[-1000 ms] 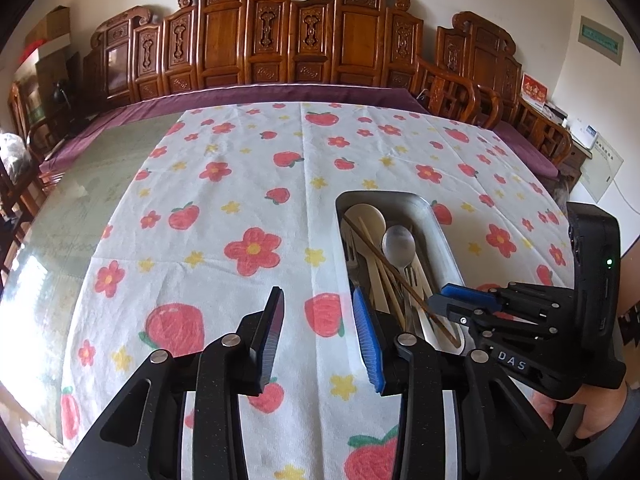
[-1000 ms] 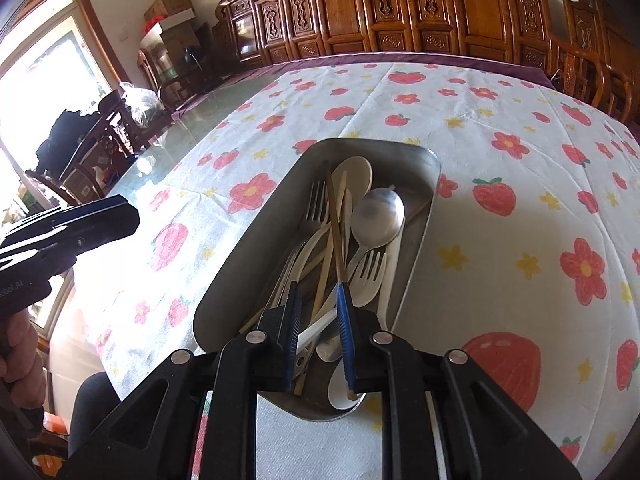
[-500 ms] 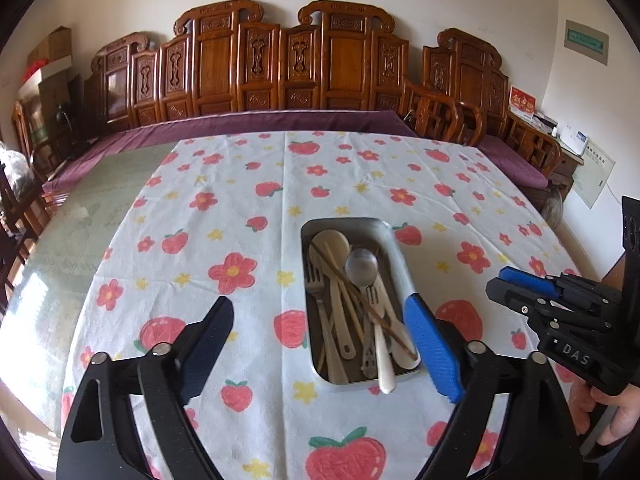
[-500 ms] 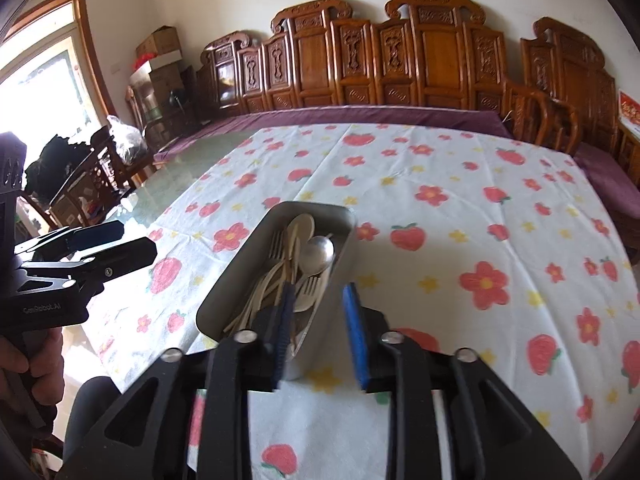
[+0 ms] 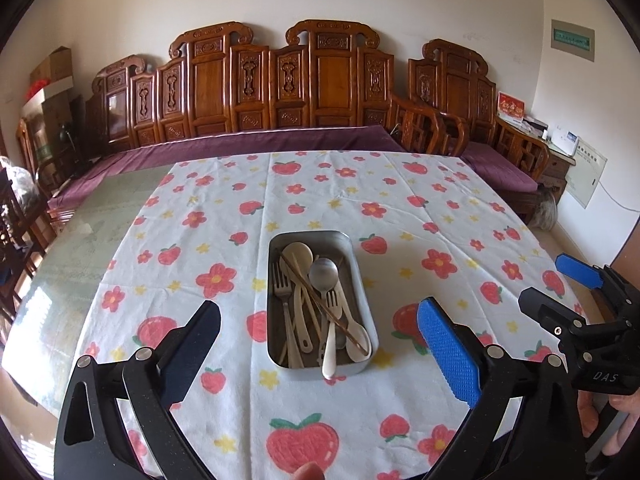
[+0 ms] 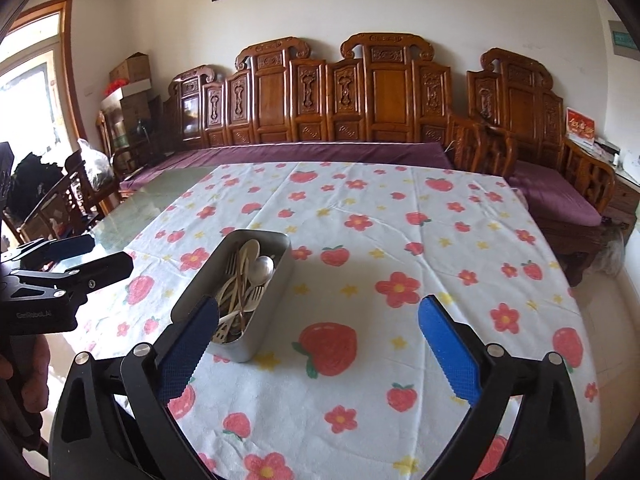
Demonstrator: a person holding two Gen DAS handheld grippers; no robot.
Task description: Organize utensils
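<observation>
On tablecloth (image 5: 400,208), utensil tray (image 5: 358,276), grippers open

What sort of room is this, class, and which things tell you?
Probably a home living or dining room: a carved wooden bench along the wall, a fruit-print tablecloth on the table, and a tin of cutlery.

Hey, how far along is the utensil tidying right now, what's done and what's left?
It looks essentially done: forks, spoons and chopsticks are all piled in the metal tray on the strawberry tablecloth, and no loose utensil shows on the cloth. Nothing is in hand: the left gripper and the right gripper are both wide open, clear of the tray. One white spoon pokes over the near rim.
</observation>
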